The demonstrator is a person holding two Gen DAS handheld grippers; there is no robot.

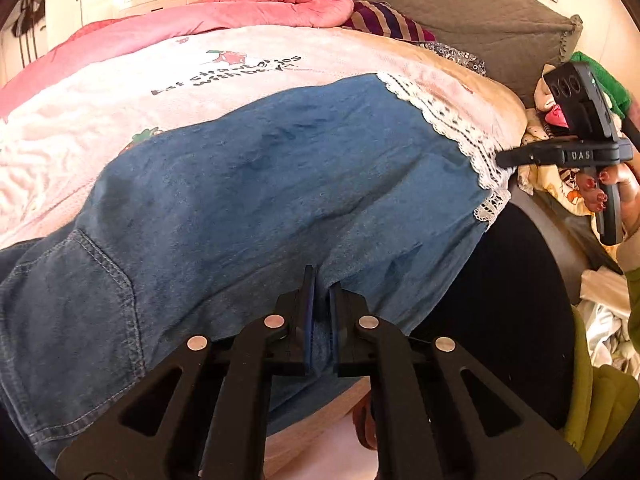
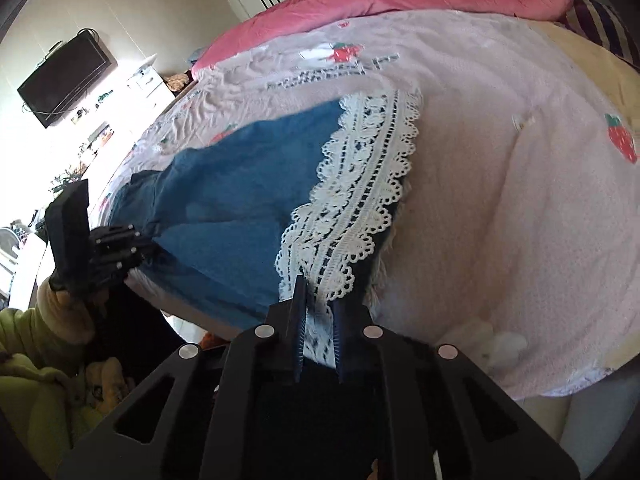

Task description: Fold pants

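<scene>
Bedroom surroundings frame the work: a bed [image 2: 500,200] spread with a pale strawberry-print blanket [image 1: 100,120], on which the denim pants [image 1: 260,180] are laid out flat. At the near edge, the left claw [image 1: 321,304] is seen nearly shut, with a pinch of blue denim gripped between its pads along the side of the leg. The right claw [image 2: 318,320] is likewise narrowed, and the white lace trim [image 2: 360,192] of the hem is caught between its fingers; its jaws are pressed on the lace rather than standing free. Outward from the claws, the leg is stretched between the two grips, with a back pocket [image 1: 76,280] visible toward the waist end and the lace cuff at the other. A pink duvet [image 1: 240,12] is bunched at the far side of the bed. No crosswise fold is yet visible; it is judged that both ends have been secured and the folding over of the length remains to be done.
</scene>
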